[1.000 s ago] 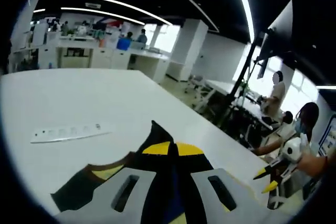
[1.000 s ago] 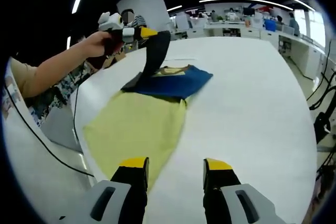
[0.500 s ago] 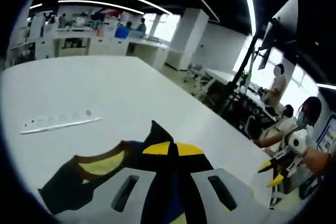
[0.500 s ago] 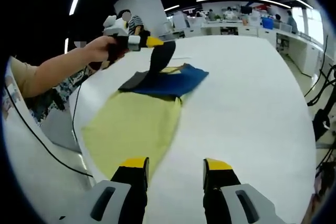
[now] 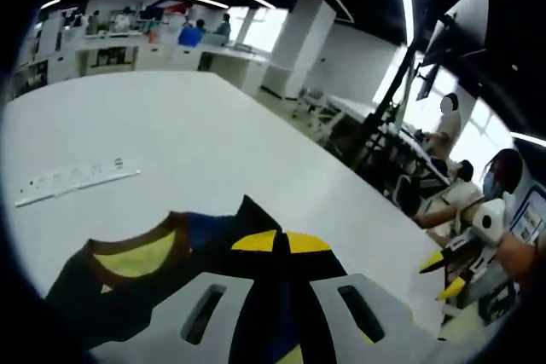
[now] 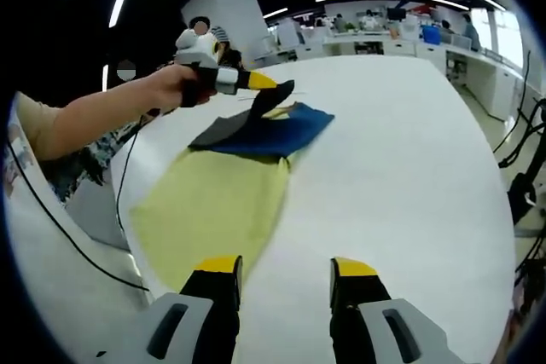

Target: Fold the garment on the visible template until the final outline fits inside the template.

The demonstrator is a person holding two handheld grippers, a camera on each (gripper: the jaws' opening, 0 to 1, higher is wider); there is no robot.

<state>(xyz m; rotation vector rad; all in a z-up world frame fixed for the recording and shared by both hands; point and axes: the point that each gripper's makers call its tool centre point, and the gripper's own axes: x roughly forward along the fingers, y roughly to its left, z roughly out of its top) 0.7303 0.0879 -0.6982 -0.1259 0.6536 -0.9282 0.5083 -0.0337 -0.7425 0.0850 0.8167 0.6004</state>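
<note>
In the right gripper view, the left tongs (image 6: pixel 271 83), yellow-tipped, clench a dark fold of the soft navy garment (image 6: pixel 273 132), which lies at the far end of the flat yellow template (image 6: pixel 213 210) on the smooth white table (image 6: pixel 401 176). The right tongs (image 6: pixel 280 268) hover released.

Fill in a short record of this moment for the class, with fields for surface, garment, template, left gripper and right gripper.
surface: white table
garment: dark blue garment with yellow-lined collar, lying partly on the template, one black part lifted
template: yellow sheet, flat on the table
left gripper: left gripper shut on the garment's black part
right gripper: right gripper open, holding nothing, over the table's near edge
</note>
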